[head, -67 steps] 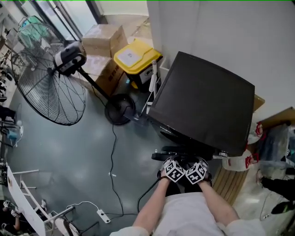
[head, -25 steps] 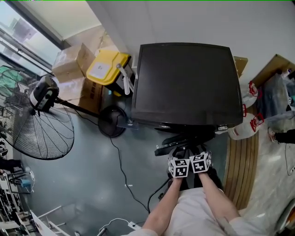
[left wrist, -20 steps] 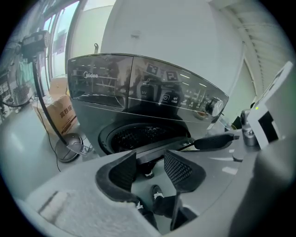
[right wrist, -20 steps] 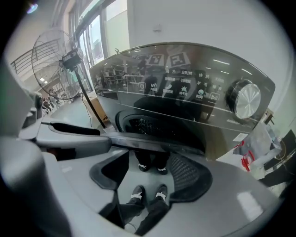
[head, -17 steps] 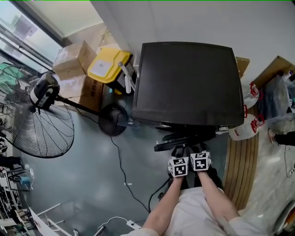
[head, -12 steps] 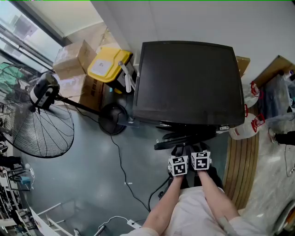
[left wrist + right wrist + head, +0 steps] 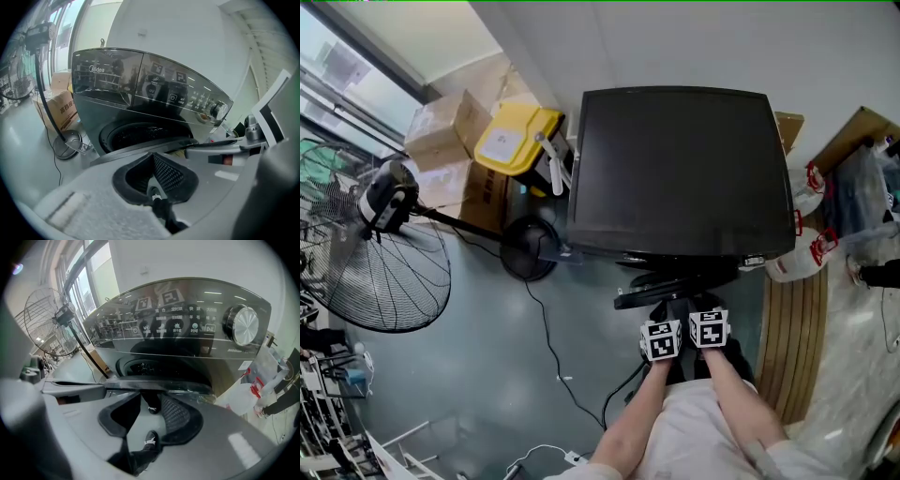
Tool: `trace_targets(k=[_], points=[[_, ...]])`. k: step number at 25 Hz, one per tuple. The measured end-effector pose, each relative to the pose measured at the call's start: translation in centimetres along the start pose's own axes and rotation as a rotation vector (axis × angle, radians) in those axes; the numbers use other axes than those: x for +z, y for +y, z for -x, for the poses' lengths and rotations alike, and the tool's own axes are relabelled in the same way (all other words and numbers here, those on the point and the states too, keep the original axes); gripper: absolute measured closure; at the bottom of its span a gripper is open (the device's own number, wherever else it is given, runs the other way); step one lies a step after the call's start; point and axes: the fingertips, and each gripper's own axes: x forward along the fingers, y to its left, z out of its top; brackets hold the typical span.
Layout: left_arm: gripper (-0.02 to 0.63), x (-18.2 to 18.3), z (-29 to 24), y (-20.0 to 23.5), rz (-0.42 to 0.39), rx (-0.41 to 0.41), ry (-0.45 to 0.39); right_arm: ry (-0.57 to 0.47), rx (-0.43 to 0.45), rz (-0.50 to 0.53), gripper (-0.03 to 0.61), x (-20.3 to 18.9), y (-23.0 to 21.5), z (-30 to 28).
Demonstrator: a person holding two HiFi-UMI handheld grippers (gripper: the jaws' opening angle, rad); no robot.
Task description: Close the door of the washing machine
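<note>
The black washing machine (image 7: pixel 680 169) fills the middle of the head view. Its door (image 7: pixel 675 286) stands swung out from the front, a dark edge in both gripper views (image 7: pixel 140 151) (image 7: pixel 154 383). Behind it the drum opening (image 7: pixel 136 133) (image 7: pixel 157 367) is uncovered. My left gripper (image 7: pixel 664 317) (image 7: pixel 153 161) hovers just before the door edge, shut, its pads together on nothing. Beside it, my right gripper (image 7: pixel 705 311) (image 7: pixel 149 406) has its jaws closing. Nothing lies between them; floor and a shoe show through the gap.
A standing fan (image 7: pixel 375 253) with its round base (image 7: pixel 530 246) is to the left. A yellow bin (image 7: pixel 511 141) and cardboard boxes (image 7: pixel 450 127) sit behind it. A cable (image 7: pixel 548 347) runs over the floor. A wooden slat board (image 7: pixel 792 347) and a white jug (image 7: pixel 787 267) are at the right.
Both hands stay in front of the open door; the marker cubes have rolled slightly. The head view has swung since the earliest frame. The door has not moved.
</note>
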Motion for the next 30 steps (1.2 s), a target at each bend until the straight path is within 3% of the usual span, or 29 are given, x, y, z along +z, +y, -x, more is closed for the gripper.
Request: trace_targets(k=[1,3,18,30], points=[[0.609,0.1,0.0,0.0,0.001,-0.003,0.000,0.001,0.001,0.003,0.447,0.0,0.0,0.0],[0.609,0.2,-0.1,0.0,0.000,-0.008,0.002,-0.002,0.005,0.006,0.575,0.1,0.1,-0.1],[0.611,0.5,-1.2,0.4,0.021,-0.034,0.027,-0.026,-0.004,-0.014,0.575,1.1,0.0,-1.0],[0.611,2.6,-3.1,0.4,0.044,-0.056,-0.007,-0.046,0.012,-0.023,0.575,2.7,-0.1,-2.0]])
